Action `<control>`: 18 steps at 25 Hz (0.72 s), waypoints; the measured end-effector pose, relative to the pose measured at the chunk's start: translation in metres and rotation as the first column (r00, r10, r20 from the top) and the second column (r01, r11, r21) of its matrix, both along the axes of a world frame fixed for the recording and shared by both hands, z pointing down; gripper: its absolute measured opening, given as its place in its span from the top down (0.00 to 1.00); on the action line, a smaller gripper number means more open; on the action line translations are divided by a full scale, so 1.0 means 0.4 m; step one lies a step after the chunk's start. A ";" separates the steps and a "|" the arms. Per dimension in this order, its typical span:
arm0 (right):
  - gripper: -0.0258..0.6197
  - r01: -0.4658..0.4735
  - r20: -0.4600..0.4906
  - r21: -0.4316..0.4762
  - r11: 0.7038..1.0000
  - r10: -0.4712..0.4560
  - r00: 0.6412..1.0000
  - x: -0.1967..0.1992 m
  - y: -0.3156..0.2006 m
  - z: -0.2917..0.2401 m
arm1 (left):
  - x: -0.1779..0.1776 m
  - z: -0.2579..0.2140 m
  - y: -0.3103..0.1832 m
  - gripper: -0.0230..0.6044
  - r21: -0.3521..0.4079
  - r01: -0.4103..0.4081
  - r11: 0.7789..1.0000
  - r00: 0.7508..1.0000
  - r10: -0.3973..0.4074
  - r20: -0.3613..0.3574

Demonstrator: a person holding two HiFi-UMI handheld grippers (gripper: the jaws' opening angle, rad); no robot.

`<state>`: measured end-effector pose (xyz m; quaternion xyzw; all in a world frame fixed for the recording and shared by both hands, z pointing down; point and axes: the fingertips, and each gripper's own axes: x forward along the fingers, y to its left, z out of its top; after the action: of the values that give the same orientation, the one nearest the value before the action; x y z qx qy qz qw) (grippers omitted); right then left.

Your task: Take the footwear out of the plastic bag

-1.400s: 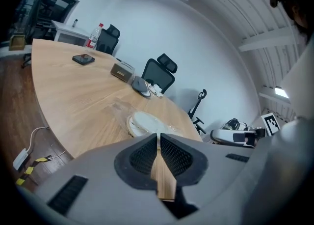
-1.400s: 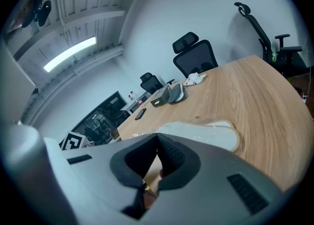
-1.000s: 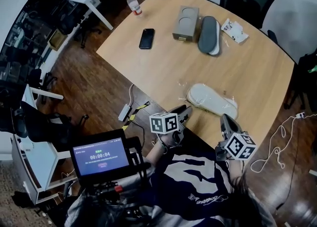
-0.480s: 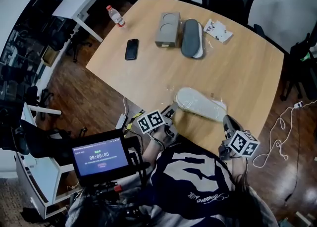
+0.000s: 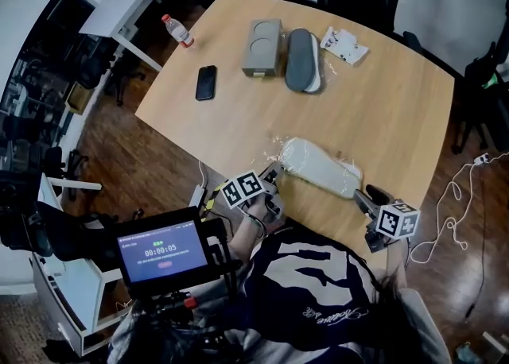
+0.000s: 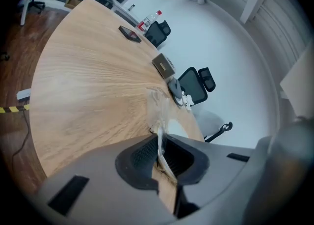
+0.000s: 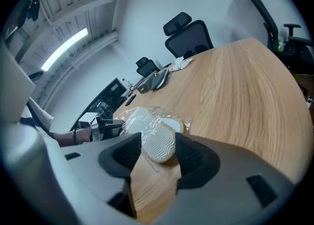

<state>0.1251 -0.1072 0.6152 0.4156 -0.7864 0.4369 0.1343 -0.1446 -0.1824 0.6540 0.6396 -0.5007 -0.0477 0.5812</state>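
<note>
Left hand-held gripper (image 5: 273, 173): being closed on plastic bag (image 6: 159, 121) edge, as anchor.
Right hand-held gripper (image 5: 362, 195): being opened, slipper (image 7: 158, 145) end between jaws, for pull-out.

Soft, even indoor light comes from overhead; a ceiling light strip (image 7: 64, 47) glows at the upper left of the right gripper view, and the desk (image 5: 382, 108) carries only faint shadows. Both gripper views bow strongly, darken toward their round edges, and blur in the nearest foreground.

Plastic bag (image 5: 280, 149) with one slipper (image 5: 322, 170) in it lies on the surface (image 5: 398, 108) near its front edge. Far side, left to right: bottle (image 5: 177, 30) at the corner, phone (image 5: 206, 82), box (image 5: 263, 47), second slipper (image 5: 301, 59) just beside it, packet (image 5: 343, 44).
</note>
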 end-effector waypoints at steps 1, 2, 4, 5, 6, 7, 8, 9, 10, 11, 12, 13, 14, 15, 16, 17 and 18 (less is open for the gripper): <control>0.64 0.023 0.003 0.000 1.000 -0.023 1.000 -0.003 -0.001 0.005 | 0.001 0.001 0.001 0.92 -0.002 -0.012 1.000 1.000 0.012 0.009; 0.63 0.045 0.003 0.001 0.999 -0.045 0.999 -0.007 0.000 0.005 | 0.000 -0.002 0.004 0.93 -0.003 -0.023 1.000 1.000 0.023 0.015; 0.60 0.091 -0.010 0.005 0.996 -0.091 0.996 -0.012 -0.006 0.006 | 0.000 -0.006 0.010 0.93 -0.010 -0.042 0.999 0.999 0.042 0.027; 0.59 0.117 -0.024 0.005 0.993 -0.117 0.993 -0.012 -0.017 0.016 | 0.001 -0.001 0.007 0.93 -0.016 -0.050 0.999 0.998 0.051 0.035; 0.59 0.143 -0.040 0.000 0.990 -0.143 0.989 -0.010 -0.034 0.033 | 0.004 0.009 -0.002 0.94 -0.021 -0.058 0.998 0.997 0.059 0.044; 0.59 0.169 -0.056 -0.008 0.986 -0.169 0.984 -0.007 -0.053 0.054 | 0.006 0.021 -0.013 0.94 -0.027 -0.063 0.998 0.997 0.064 0.051; 0.59 0.193 -0.070 -0.019 0.981 -0.194 0.978 -0.005 -0.068 0.073 | 0.009 0.031 -0.023 0.94 -0.032 -0.066 0.997 0.996 0.067 0.054; 0.59 0.217 -0.078 -0.030 0.976 -0.218 0.973 -0.004 -0.077 0.088 | 0.010 0.037 -0.030 0.94 -0.038 -0.066 0.997 0.996 0.068 0.054; 0.58 0.237 -0.076 -0.041 0.971 -0.239 0.968 -0.006 -0.081 0.097 | 0.011 0.041 -0.033 0.94 -0.046 -0.066 0.997 0.996 0.069 0.052; 0.56 0.254 -0.064 -0.051 0.966 -0.257 0.964 -0.010 -0.081 0.101 | 0.012 0.043 -0.033 0.94 -0.053 -0.066 0.996 0.996 0.069 0.050; 0.56 0.267 -0.047 -0.059 0.962 -0.270 0.962 -0.015 -0.080 0.103 | 0.013 0.044 -0.033 0.94 -0.061 -0.067 0.996 0.996 0.070 0.051; 0.56 0.277 -0.031 -0.062 0.959 -0.280 0.960 -0.019 -0.078 0.103 | 0.013 0.046 -0.032 0.95 -0.068 -0.068 0.995 0.996 0.071 0.052; 0.56 0.285 -0.026 -0.058 0.957 -0.287 0.958 -0.021 -0.078 0.101 | 0.014 0.048 -0.032 0.95 -0.077 -0.069 0.995 0.996 0.073 0.054; 0.56 0.290 -0.035 -0.048 0.956 -0.291 0.956 -0.018 -0.079 0.098 | 0.016 0.050 -0.032 0.95 -0.086 -0.070 0.994 0.996 0.075 0.056; 0.56 0.291 -0.055 -0.035 0.956 -0.292 0.955 -0.011 -0.082 0.096 | 0.017 0.054 -0.032 0.95 -0.096 -0.073 0.993 0.995 0.078 0.058; 0.56 0.290 -0.073 -0.020 0.957 -0.291 0.954 -0.003 -0.086 0.091 | 0.018 0.058 -0.031 0.95 -0.107 -0.074 0.991 0.995 0.081 0.060; 0.56 0.289 -0.077 -0.007 0.957 -0.288 0.954 0.002 -0.089 0.085 | 0.018 0.062 -0.031 0.95 -0.117 -0.076 0.990 0.995 0.083 0.061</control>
<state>0.1257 -0.1426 0.6494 0.3132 -0.8339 0.3944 0.2257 -0.1374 -0.1946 0.6788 0.6260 -0.4956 0.0251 0.6016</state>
